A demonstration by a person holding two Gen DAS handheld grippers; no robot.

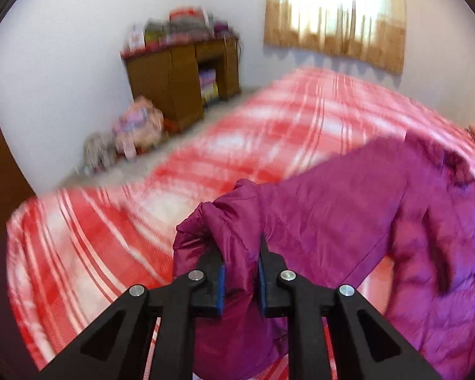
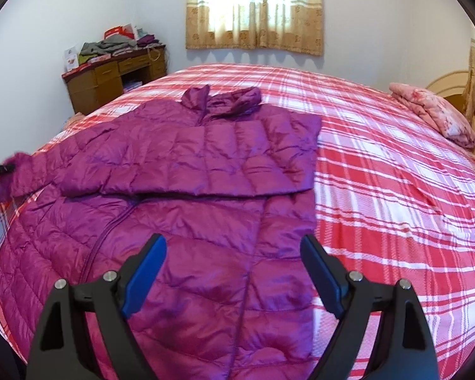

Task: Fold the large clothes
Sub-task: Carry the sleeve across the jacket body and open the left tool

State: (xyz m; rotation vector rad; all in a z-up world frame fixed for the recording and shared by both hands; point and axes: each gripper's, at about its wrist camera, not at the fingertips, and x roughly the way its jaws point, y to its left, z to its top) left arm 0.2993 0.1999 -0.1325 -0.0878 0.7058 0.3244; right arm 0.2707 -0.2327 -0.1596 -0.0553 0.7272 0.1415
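Purple jacket (image 2: 186, 164) lying on your red checked bed (image 2: 380, 190).
Your left gripper (image 1: 241, 272) has its fingers squeezed on the jacket's sleeve end (image 1: 212, 224), lifted above the bed. Your right gripper (image 2: 234, 272) hangs over the jacket's lower part with its fingers wide apart, holding nothing. A pink pillow (image 2: 433, 110) sits far off.

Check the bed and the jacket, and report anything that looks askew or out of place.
One thing stands out: the purple jacket lies uneven on the plaid bed. Its right sleeve is folded across the chest, while the left sleeve stretches sideways, its cuff pinched in the left gripper. The right gripper hangs open above the hem.
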